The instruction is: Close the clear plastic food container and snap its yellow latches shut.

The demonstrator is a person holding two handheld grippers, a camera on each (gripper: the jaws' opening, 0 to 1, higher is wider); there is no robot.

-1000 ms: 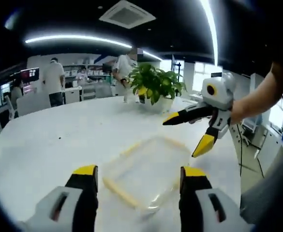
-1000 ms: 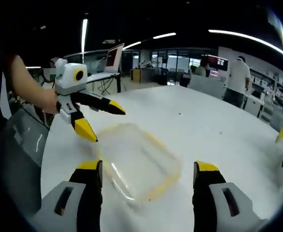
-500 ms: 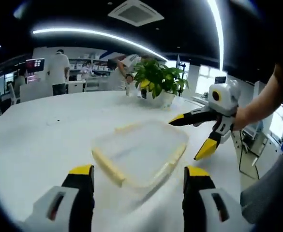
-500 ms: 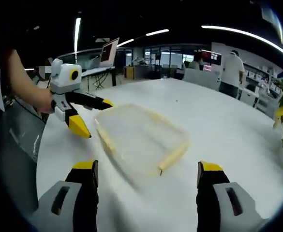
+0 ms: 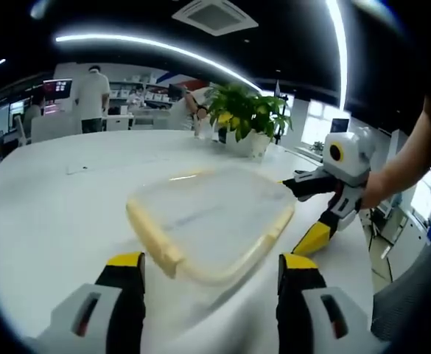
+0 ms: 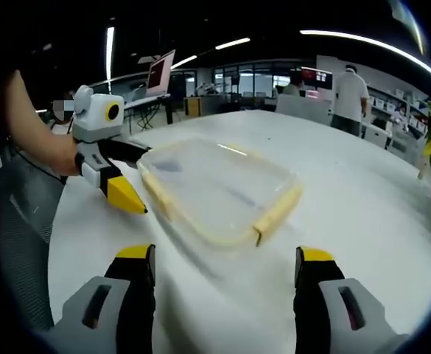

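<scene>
1. A large round white table [image 5: 46,221] carries the work. Behind it is an open office with people standing, and a leafy green potted plant [image 5: 246,118] stands on the table's far side in the left gripper view.

2. The clear plastic food container with yellow latch strips along its edges [image 5: 208,221] is near the table's front edge, between the two grippers. It looks tilted, one side raised off the table, with a shadow beneath it in the right gripper view [image 6: 222,193]. I cannot tell whether what is tilted is the lid alone or the whole box.

3. The left gripper [image 5: 209,267]: its own yellow-tipped jaws stand wide apart at the bottom of its view, with nothing between them. Seen from the right gripper view [image 6: 130,177], one of its jaws reaches over the container's edge and the other sits below. It appears to straddle that edge, but a firm grip cannot be confirmed.

4. The right gripper [image 6: 226,262]: jaws wide apart, holding nothing in its own view. From the left gripper view [image 5: 307,214], its upper jaw sits at the container's far rim and its lower jaw points down beside it.

5. The yellow latch strips [image 6: 278,210] stand out from the rim, so I judge them not yet snapped.

6. Step in hand, as I judge it: lowering the container flat and square. Advice: bring both sides down evenly, check the lid sits in its groove all round, then press each latch squarely down from outside while the other gripper steadies the opposite side. The plastic is slick and light, so it may skate.
</scene>
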